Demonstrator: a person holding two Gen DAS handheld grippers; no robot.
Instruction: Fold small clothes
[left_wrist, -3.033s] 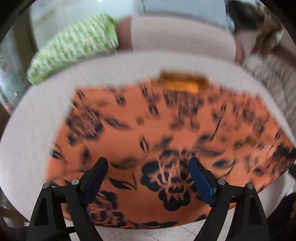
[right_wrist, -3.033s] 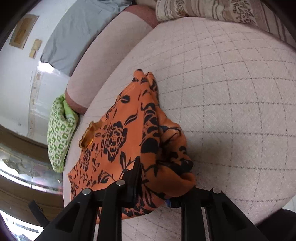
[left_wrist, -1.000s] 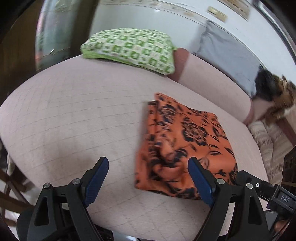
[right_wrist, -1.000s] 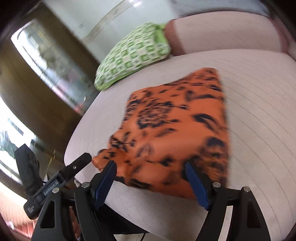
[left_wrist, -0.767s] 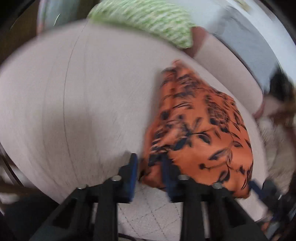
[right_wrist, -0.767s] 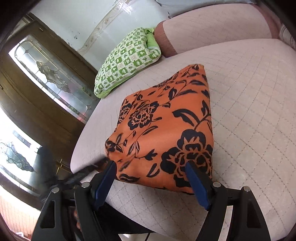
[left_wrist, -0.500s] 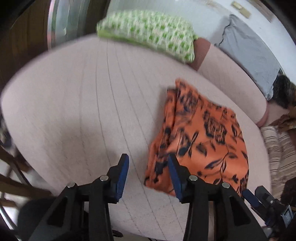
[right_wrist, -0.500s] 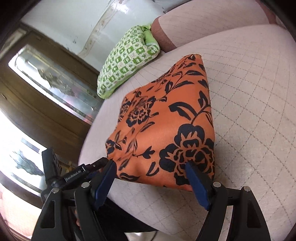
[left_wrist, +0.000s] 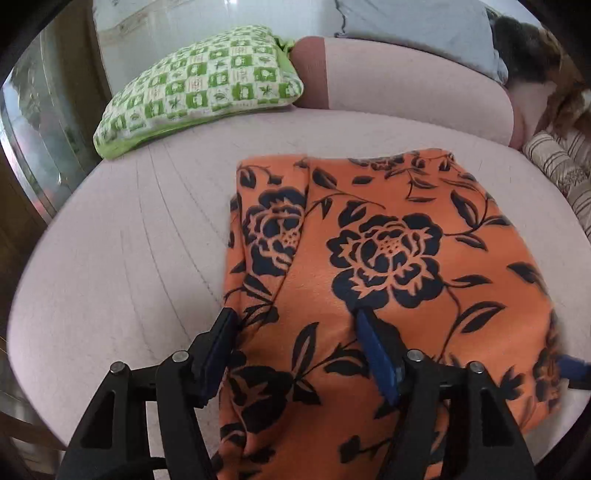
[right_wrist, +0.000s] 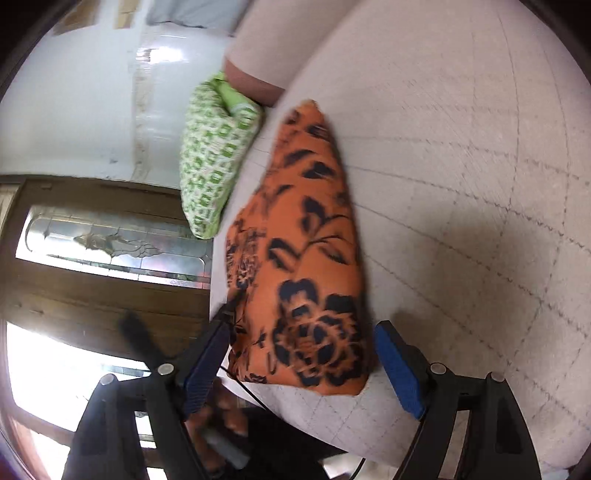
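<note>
An orange garment (left_wrist: 388, 295) with a black flower print lies folded on the pale quilted sofa seat (left_wrist: 129, 258). My left gripper (left_wrist: 297, 350) hangs low over its near left part. One finger is at the cloth's left edge and the other rests over the print. The jaws are opening and cloth lies between them, not pinched. In the right wrist view the garment (right_wrist: 306, 258) runs away from me. Its near corner sits between the jaws of my right gripper (right_wrist: 303, 365), which are wide and opening, with neither pad pressing. A blue right fingertip (left_wrist: 572, 369) shows at the cloth's right edge.
A green checked cushion (left_wrist: 199, 85) leans at the seat's far left, against the backrest (left_wrist: 406, 85). A grey cloth (left_wrist: 413, 29) and a dark furry shape (left_wrist: 524, 48) lie on top of it. A striped cushion (left_wrist: 561, 170) is at the right. A wooden door with glass (right_wrist: 110, 240) stands beyond the seat's edge.
The garment, spread out three seconds ago, now lies folded. My left gripper swung right onto its near left edge, narrowing then widening. My right gripper rolled and sank toward the near right corner.
</note>
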